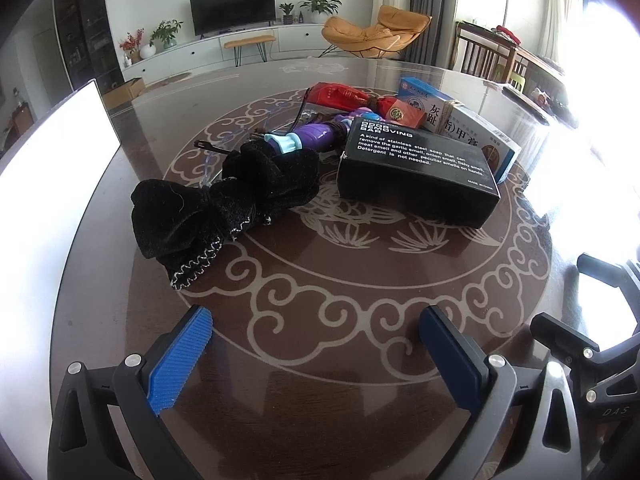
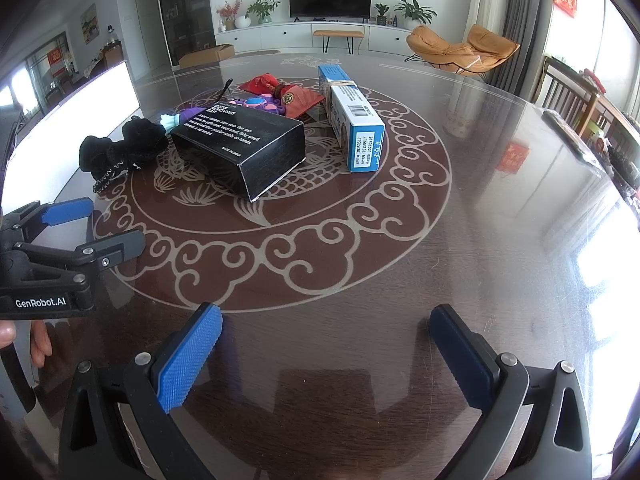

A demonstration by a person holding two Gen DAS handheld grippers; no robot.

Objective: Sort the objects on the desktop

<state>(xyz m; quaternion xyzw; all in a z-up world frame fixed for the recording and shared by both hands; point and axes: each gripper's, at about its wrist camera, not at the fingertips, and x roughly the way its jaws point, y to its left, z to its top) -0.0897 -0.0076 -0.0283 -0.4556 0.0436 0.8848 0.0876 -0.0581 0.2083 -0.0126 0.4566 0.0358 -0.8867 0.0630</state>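
A pile of objects lies on the patterned round table [image 1: 360, 300]. A black velvet pouch [image 1: 224, 204] [image 2: 120, 150] lies nearest on the left. Beside it rests a black box [image 1: 416, 172] [image 2: 244, 152] with white print. Behind them are a purple toy [image 1: 316, 134] [image 2: 264, 104], a red pouch [image 1: 344, 96] [image 2: 280, 90] and a blue and white box [image 1: 472, 128] [image 2: 352, 120]. My left gripper [image 1: 316, 320] [image 2: 100, 226] is open, short of the pouch, with nothing between its fingers. My right gripper [image 2: 326, 320] is open over bare table, well short of the black box.
A white board [image 1: 52, 168] [image 2: 80, 112] stands along the table's left side. Dark glossy tabletop [image 2: 500, 240] stretches to the right of the pile. Wooden chairs [image 2: 576, 96] stand beyond the right rim. A hand [image 2: 24, 340] grips the left tool.
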